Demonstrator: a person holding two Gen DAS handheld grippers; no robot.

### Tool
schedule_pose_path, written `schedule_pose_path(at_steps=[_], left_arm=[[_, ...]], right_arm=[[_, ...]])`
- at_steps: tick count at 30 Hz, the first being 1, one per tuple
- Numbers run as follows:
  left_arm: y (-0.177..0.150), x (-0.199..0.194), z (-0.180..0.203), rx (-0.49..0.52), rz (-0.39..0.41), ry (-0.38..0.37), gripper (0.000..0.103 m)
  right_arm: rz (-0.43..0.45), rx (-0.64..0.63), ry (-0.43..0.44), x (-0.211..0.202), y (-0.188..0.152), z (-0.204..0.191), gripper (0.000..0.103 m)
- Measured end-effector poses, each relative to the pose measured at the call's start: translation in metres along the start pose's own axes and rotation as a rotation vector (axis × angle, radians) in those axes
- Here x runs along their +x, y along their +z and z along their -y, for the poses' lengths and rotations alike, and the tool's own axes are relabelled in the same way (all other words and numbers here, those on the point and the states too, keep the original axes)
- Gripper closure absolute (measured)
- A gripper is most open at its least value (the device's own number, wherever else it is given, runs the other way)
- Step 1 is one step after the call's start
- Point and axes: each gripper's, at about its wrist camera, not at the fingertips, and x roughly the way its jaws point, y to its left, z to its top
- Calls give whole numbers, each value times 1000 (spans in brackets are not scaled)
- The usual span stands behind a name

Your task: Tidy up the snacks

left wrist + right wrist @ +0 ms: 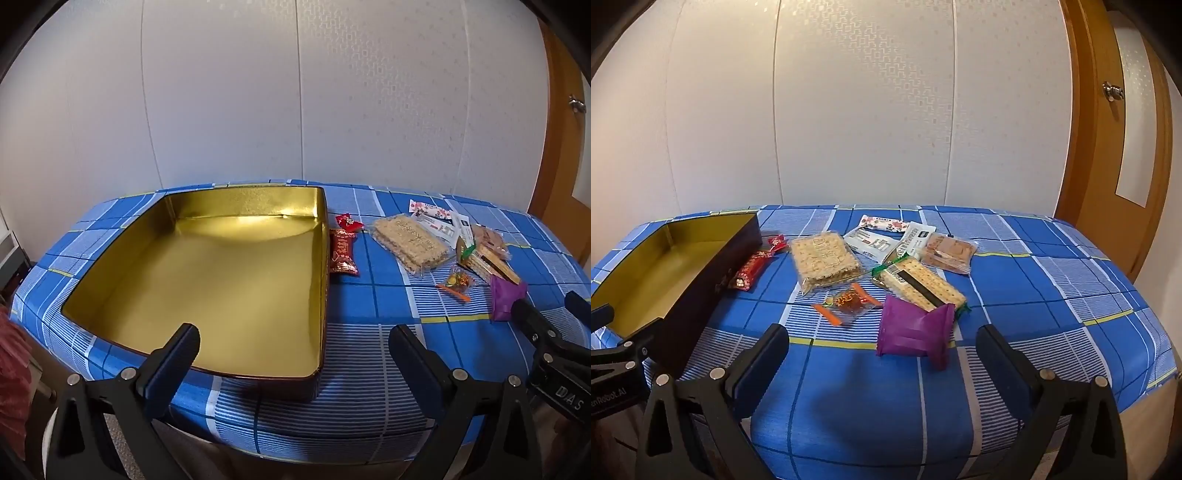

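Observation:
An empty gold-lined tin box (pixel 207 280) sits on the left of the blue checked table; it shows at the left of the right wrist view (pixel 650 273). Snacks lie to its right: a red packet (pixel 342 254) (pixel 750 272), a clear cracker pack (pixel 409 242) (pixel 825 260), a small orange candy bag (pixel 457 282) (pixel 847 302), a green-edged cracker pack (pixel 919 284), white sachets (pixel 882 232), a brown biscuit pack (pixel 947 252) and a purple packet (pixel 505 297) (pixel 914 330). My left gripper (pixel 293 343) is open over the box's near edge. My right gripper (pixel 882 343) is open, just short of the purple packet.
The table (pixel 1052 295) stands against a white panelled wall. A wooden door (pixel 1119 147) is at the right. The right gripper's body (pixel 546 339) shows at the right of the left wrist view. Red fabric (pixel 13 369) is at the far left.

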Motion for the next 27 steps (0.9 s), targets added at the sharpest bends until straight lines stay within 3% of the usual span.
schedule_pose_path(at_steps=[27], left_arm=[[1,2,1,4,-9,1,0]], right_arm=[[3,-2,4,-2,-1,0,0]])
